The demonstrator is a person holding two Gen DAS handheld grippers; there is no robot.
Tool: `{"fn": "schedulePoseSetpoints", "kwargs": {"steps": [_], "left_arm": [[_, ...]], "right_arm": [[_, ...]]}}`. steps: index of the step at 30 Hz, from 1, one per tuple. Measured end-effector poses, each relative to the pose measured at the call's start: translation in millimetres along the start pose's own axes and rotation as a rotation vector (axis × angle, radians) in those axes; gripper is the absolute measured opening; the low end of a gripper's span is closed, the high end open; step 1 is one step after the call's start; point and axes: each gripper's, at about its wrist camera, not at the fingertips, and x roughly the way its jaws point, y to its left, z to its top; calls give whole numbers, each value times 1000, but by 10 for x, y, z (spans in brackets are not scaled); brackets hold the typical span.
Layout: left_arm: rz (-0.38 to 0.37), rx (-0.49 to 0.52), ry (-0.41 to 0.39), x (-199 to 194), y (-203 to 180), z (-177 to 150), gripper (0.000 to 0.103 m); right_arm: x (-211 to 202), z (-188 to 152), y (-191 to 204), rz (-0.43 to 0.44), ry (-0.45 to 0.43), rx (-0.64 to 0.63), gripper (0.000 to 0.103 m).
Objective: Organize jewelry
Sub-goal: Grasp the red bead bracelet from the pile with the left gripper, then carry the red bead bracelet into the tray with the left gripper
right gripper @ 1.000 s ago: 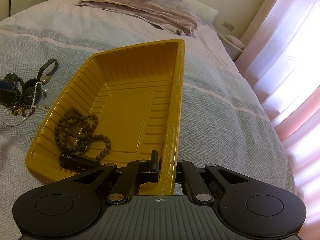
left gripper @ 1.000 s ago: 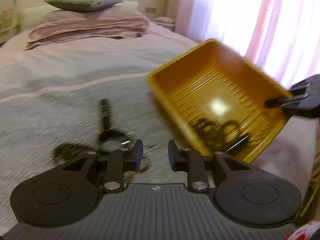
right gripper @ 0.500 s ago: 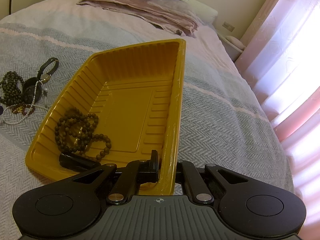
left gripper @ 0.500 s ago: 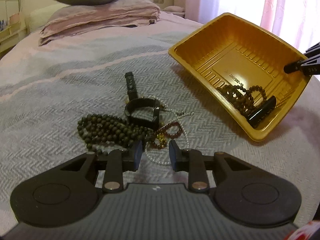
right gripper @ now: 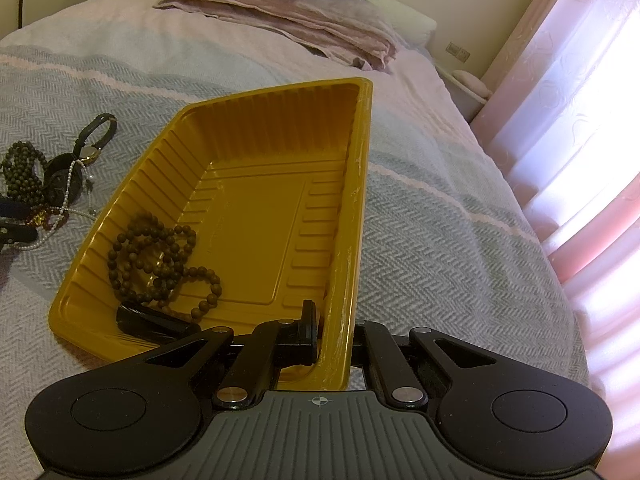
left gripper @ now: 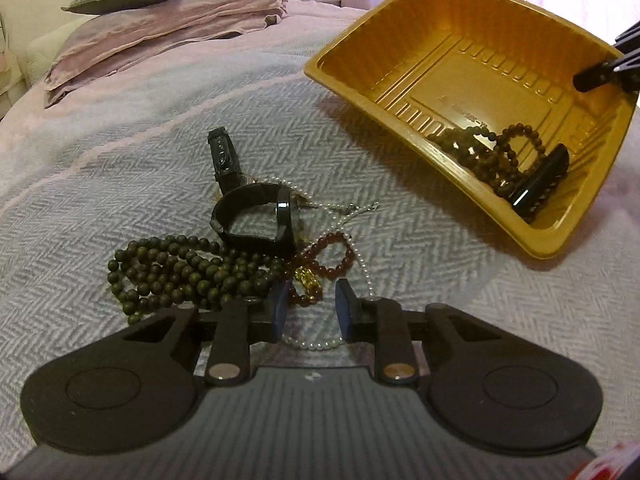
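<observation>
The right gripper (right gripper: 334, 336) pinches the yellow tray (right gripper: 362, 184) wall at lower centre; inside lie brown beads (right gripper: 160, 256) and a black case (right gripper: 154, 322). The left gripper (left gripper: 310, 310) hangs parted over the pearl strand (left gripper: 320, 344).

Yellow tray (right gripper: 352, 200), dark-green beads (left gripper: 180, 272), red beads (left gripper: 332, 256), grey herringbone bedspread (left gripper: 120, 184).

The right gripper (right gripper: 334, 334) clamps the near wall of the yellow tray (right gripper: 360, 184), one finger inside and one outside. Inside the tray lie brown beads (right gripper: 160, 256) and a black bar-shaped item (right gripper: 154, 322). Left on the bed (right gripper: 440, 240) sits a jewelry pile (right gripper: 48, 184).
</observation>
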Motion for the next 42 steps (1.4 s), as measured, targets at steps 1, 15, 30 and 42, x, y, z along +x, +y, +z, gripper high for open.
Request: {"fn": "schedulePoseSetpoints", "kwargs": {"steps": [1,15,30,42], "left_arm": [[2,0,-2,15,5,9,24],[-20,16,-9,-129,-28,36,6],[-97,-27,-164,-871,49,506,6],[-275,-2,-192,-607,-547,971,6]], "right_arm": [[0,0,0,0,0,0,4],[18,-8,-13,-1,-1,1,4],[14,-3,-16,0,-2,3,4],[-14,20,-11,0,-7,3,4]]}}
